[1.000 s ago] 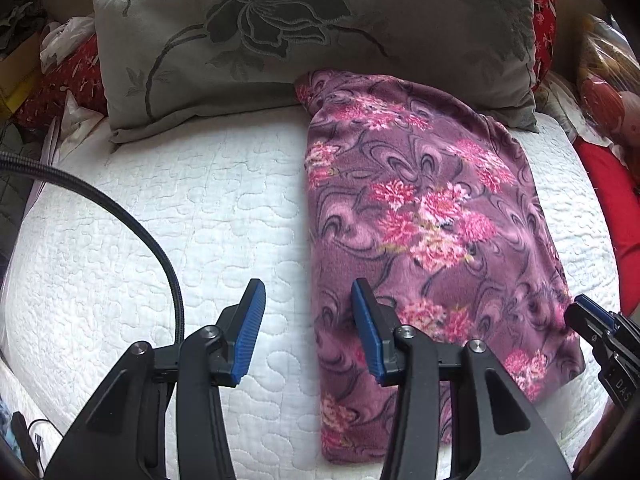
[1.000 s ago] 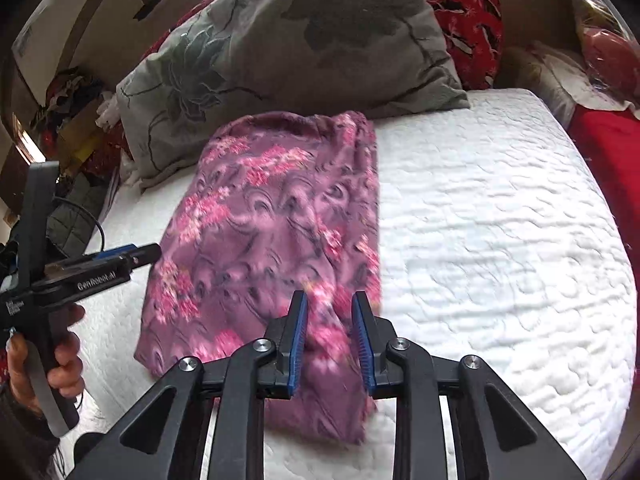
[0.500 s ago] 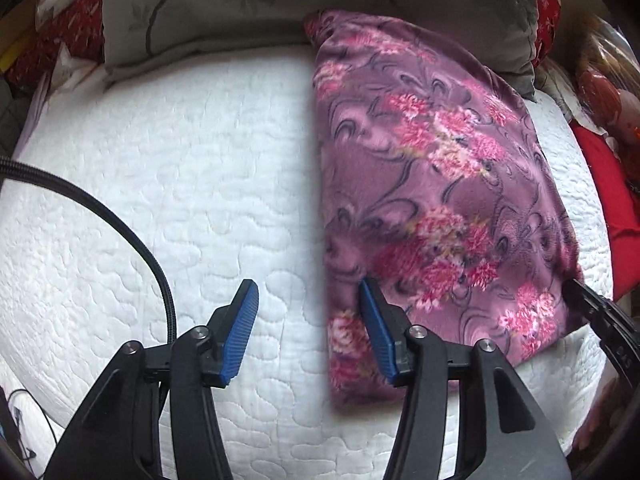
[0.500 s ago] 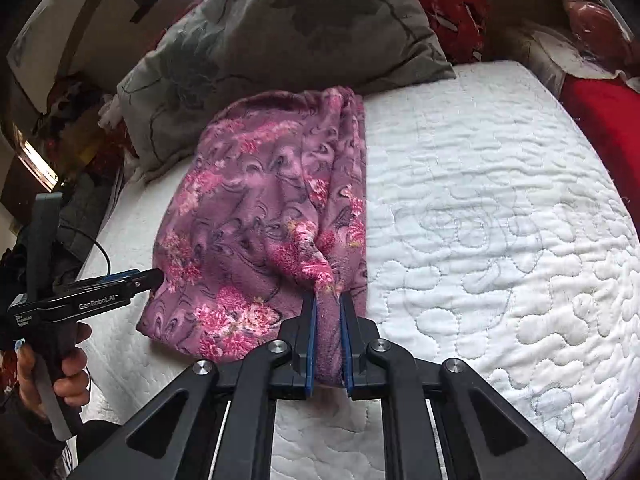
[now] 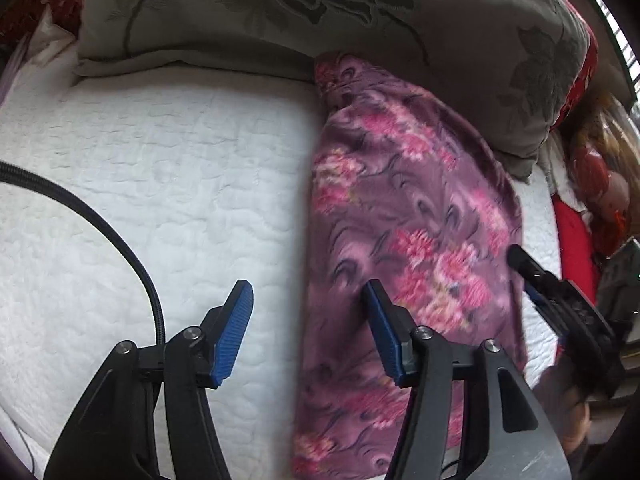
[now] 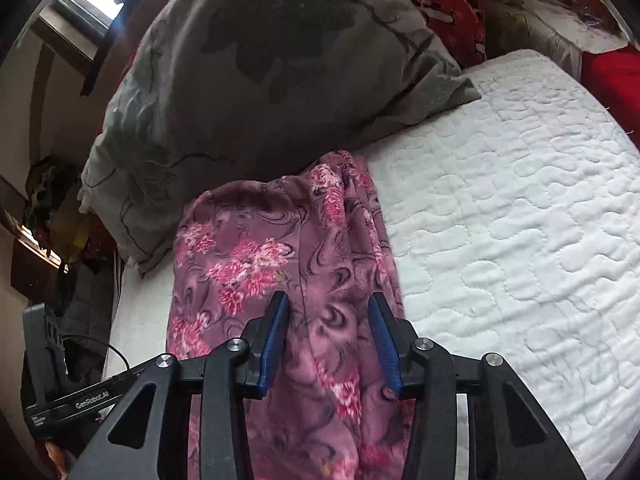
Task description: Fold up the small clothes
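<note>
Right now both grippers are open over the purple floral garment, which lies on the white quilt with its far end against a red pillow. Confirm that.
One detail is wrong: the pillow at the garment's far end is grey with a dark flower pattern, not red, as the right wrist view shows. The rest stands: the left gripper and right gripper are open, and the garment lies on the white quilt.

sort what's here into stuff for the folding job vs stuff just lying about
For the job:
purple floral garment
left hand-held gripper, open
right hand-held gripper, open

Just lying about:
grey flowered pillow
red patterned cushion
white quilted bed cover
black cable
</note>
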